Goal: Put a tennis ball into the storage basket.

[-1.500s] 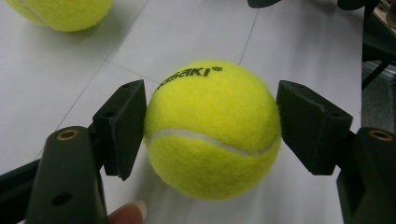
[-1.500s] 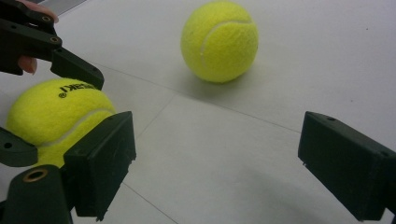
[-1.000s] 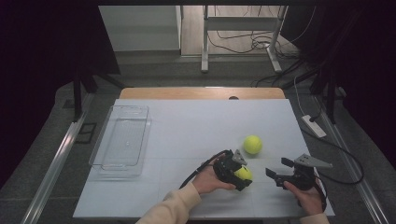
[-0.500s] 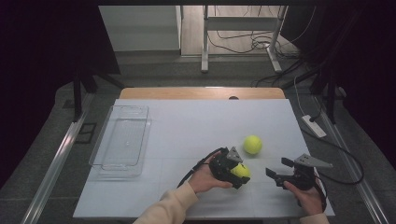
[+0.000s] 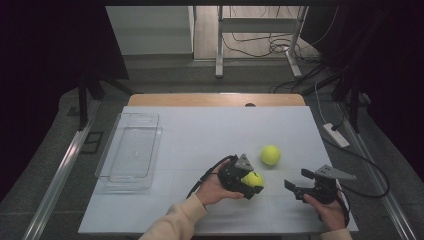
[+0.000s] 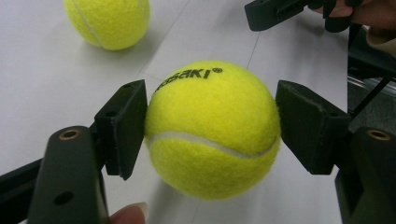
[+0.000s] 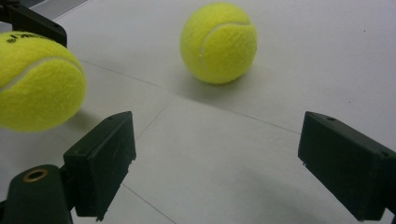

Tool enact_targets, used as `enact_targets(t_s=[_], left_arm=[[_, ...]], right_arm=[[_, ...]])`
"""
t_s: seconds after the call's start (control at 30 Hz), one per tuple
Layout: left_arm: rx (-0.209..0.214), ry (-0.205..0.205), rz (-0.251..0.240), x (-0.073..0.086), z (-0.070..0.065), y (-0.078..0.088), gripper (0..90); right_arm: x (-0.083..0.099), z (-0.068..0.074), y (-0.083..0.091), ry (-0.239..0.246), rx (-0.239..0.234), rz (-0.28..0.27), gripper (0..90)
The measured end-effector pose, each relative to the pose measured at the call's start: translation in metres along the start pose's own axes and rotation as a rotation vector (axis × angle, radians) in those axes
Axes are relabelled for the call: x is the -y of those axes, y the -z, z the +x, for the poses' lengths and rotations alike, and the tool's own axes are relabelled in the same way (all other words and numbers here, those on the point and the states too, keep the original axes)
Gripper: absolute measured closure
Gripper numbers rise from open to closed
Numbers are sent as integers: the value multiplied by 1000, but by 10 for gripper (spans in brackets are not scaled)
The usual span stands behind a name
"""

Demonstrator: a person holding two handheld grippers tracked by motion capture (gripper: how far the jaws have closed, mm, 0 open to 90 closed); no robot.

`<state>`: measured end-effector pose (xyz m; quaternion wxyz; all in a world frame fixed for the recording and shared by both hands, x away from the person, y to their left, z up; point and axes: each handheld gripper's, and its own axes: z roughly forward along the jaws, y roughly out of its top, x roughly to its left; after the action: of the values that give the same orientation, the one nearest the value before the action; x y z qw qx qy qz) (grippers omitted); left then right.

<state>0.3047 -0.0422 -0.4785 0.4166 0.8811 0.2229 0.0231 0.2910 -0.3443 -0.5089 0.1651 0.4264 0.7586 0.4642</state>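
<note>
Now the left tongs (image 5: pixel 253 183) are clamped on a tennis ball (image 6: pixel 212 128), pads pressed to both its sides, and in the right gripper view that ball hangs off the desk (image 5: pixel 200 130) with its shadow beneath. Over on the other side, the right tongs (image 5: pixel 296 187) stand wide apart with nothing between them, low over the white surface. A second tennis ball (image 5: pixel 270 155) sits loose just beyond both tools. Far left, a clear plastic tray (image 5: pixel 111 167) rests on the desk, well apart.
</note>
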Motion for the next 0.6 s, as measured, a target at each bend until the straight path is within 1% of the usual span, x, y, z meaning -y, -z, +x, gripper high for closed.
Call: enact_targets(t_s=[0.13, 0.23, 0.6], left_arm=[[-3, -2, -7, 1, 2, 4, 287], [-8, 8, -22, 2, 3, 9, 287], [-23, 17, -46, 7, 10, 21, 287]], right_arm=[[0, 0, 0, 1, 0, 0, 110], [0, 0, 0, 0, 1, 0, 110], [0, 1, -1, -1, 5, 4, 110]])
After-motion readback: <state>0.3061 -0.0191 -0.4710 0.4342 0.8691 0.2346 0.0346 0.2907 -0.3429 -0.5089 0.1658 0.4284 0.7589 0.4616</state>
